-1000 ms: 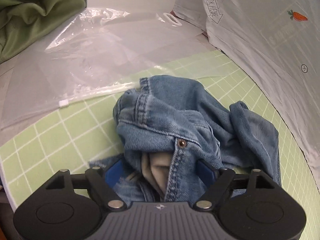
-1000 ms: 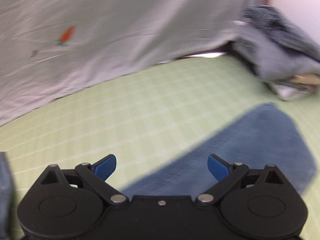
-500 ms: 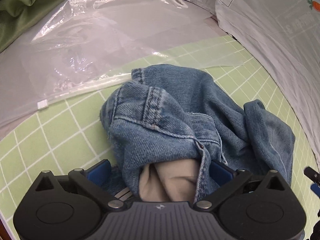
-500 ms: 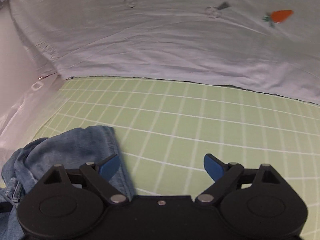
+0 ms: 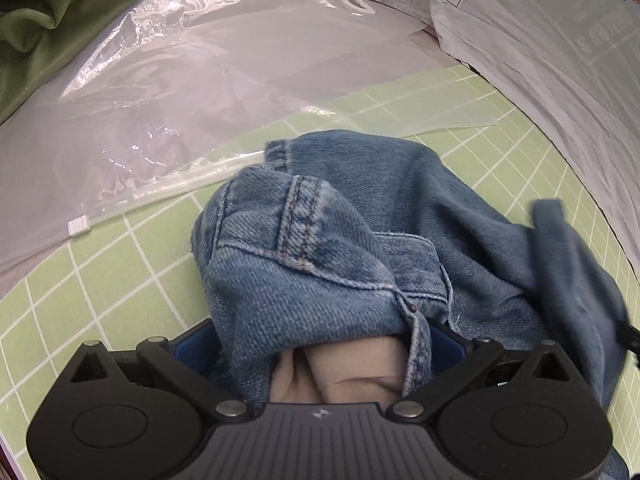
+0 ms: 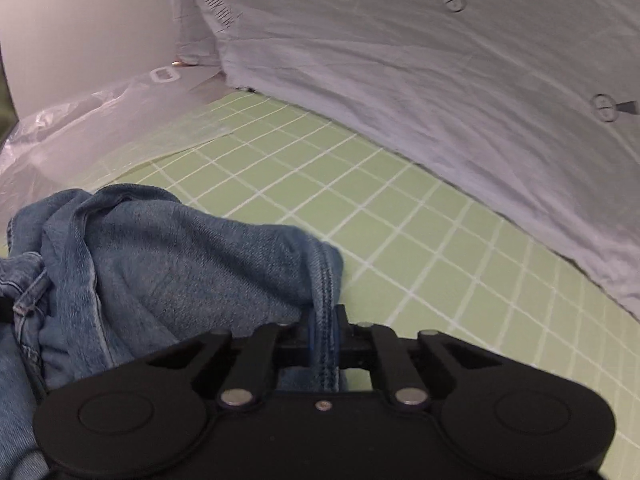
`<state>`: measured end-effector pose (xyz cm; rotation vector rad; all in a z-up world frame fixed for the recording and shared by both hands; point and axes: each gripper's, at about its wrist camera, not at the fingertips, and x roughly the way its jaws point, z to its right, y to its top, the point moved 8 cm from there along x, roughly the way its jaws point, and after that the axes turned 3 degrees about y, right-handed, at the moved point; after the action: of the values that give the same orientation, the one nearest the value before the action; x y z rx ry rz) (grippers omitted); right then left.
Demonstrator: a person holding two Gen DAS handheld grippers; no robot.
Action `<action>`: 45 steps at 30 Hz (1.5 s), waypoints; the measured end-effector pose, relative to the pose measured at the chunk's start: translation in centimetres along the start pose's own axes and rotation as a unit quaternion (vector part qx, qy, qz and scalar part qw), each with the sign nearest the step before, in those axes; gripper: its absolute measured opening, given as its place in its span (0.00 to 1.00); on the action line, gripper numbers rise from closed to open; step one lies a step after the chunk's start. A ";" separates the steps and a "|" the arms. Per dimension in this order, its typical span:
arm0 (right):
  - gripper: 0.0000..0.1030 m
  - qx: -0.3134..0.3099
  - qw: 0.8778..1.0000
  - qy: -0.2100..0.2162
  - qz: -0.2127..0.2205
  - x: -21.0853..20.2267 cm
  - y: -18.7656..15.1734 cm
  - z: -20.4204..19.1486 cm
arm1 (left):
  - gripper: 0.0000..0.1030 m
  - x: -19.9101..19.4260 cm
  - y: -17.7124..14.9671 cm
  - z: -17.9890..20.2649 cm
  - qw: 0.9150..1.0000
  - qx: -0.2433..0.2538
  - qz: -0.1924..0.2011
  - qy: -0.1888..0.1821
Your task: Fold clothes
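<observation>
We see our right gripper (image 6: pixel 322 340) pinching the stitched hem of the crumpled jeans (image 5: pixel 360 248) on the green grid mat (image 6: pixel 420 232); our left gripper (image 5: pixel 320 344) stands wide around denim.

Crumpled blue denim jeans (image 5: pixel 360 248) — heaped on the green grid mat, pale pocket lining showing, stitched seams uppermost

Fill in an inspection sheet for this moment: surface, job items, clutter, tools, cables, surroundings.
Surface: green grid mat.
Job's things: crumpled blue jeans, pale pocket lining showing.
Clutter: clear zip bag overlapping the mat's far edge.
Grippers: left tool spread around the jeans' bunched waist, not visibly pinching; right tool shut on a stitched jeans seam.
Cables: nothing seen.
Surroundings: white printed sheet along the mat; green cloth in a far corner.
</observation>
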<state>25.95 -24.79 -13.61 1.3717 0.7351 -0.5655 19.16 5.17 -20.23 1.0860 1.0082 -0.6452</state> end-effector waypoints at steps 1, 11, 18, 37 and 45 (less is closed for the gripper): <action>0.07 0.014 1.000 -0.023 0.009 -1.2 -0.2 1.6 | 1.00 0.0 0.1 0.1 1.000 0.001 0.001 -0.001; 0.04 0.173 0.950 -0.260 -0.016 -18.9 -13.6 15.1 | 1.00 0.3 -0.4 1.6 0.999 0.047 0.004 0.000; 0.40 0.266 0.929 -0.256 -0.014 -20.5 -17.9 14.8 | 1.00 0.5 -0.3 1.8 0.998 0.054 0.002 0.009; 0.08 0.306 0.951 -0.051 -0.008 -8.6 -12.3 16.8 | 1.00 0.4 -0.2 2.4 0.998 0.058 0.001 0.020; 0.06 0.297 0.950 -0.080 0.050 -13.0 -10.2 15.6 | 1.00 -1.9 0.1 7.0 0.992 0.090 0.025 -0.089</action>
<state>11.92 -42.31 -9.95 1.8785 0.3656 -0.8490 20.83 -1.43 -17.62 1.1846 0.7774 -0.7906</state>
